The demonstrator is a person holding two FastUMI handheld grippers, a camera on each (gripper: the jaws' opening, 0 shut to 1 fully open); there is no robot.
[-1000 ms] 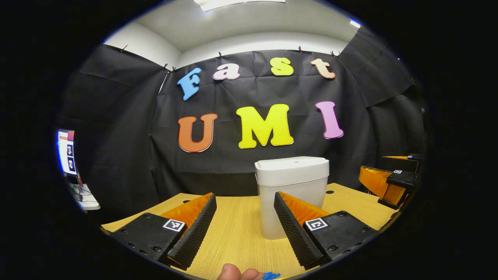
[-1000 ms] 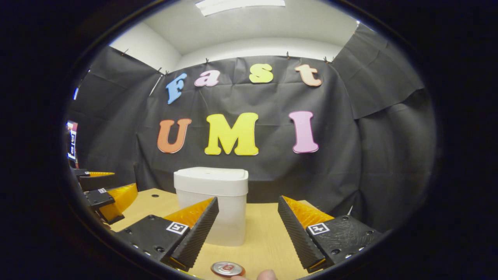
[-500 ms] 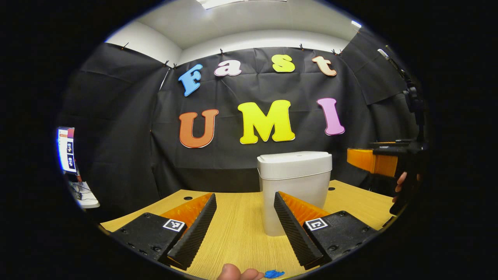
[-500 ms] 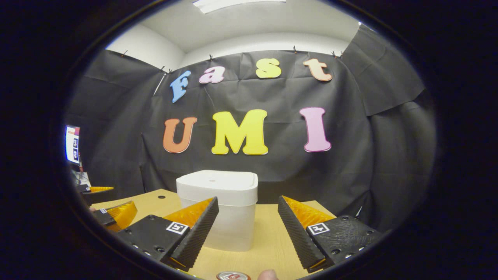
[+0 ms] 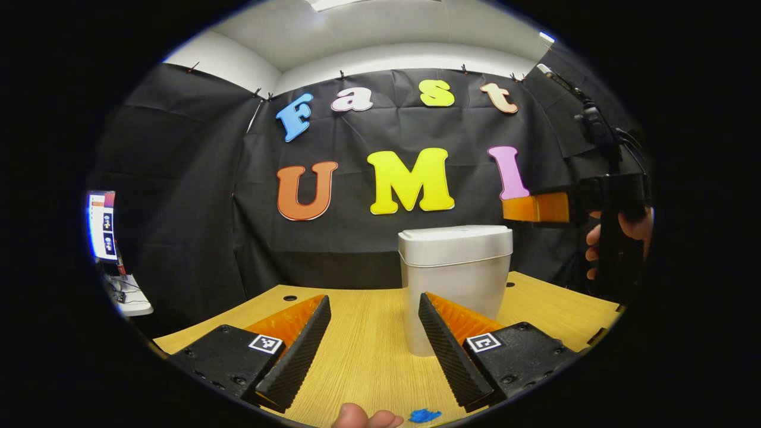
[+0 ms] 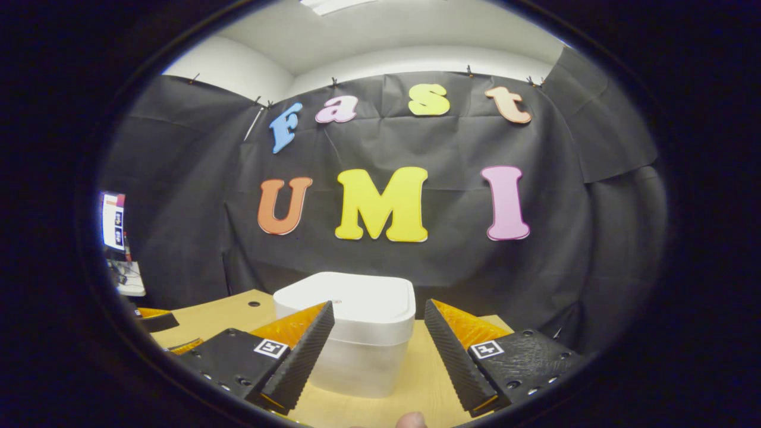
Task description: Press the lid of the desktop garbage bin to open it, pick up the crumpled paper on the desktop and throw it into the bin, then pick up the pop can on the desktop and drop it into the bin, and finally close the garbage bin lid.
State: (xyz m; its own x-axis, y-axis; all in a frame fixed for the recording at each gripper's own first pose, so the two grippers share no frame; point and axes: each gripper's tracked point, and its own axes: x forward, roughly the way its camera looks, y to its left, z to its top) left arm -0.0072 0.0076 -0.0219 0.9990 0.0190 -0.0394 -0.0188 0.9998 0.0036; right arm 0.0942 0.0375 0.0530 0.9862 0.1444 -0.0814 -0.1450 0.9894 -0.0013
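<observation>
Hand-held gripper [image 5: 371, 312] — black blocks (square markers, screws) — ribbed wedge fingers.

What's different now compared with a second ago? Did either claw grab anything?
The right claw rose from desk level to above the bin, and its own view now looks down on the lid. The can has slipped out of that view's bottom edge. Nothing was grabbed or let go. The left claw stayed low over the desk, both claws stayed open, and the lid stayed shut.

The garbage bin [image 5: 455, 279] stands on the desktop [image 5: 362, 356] before the wall [image 5: 178, 178].
</observation>
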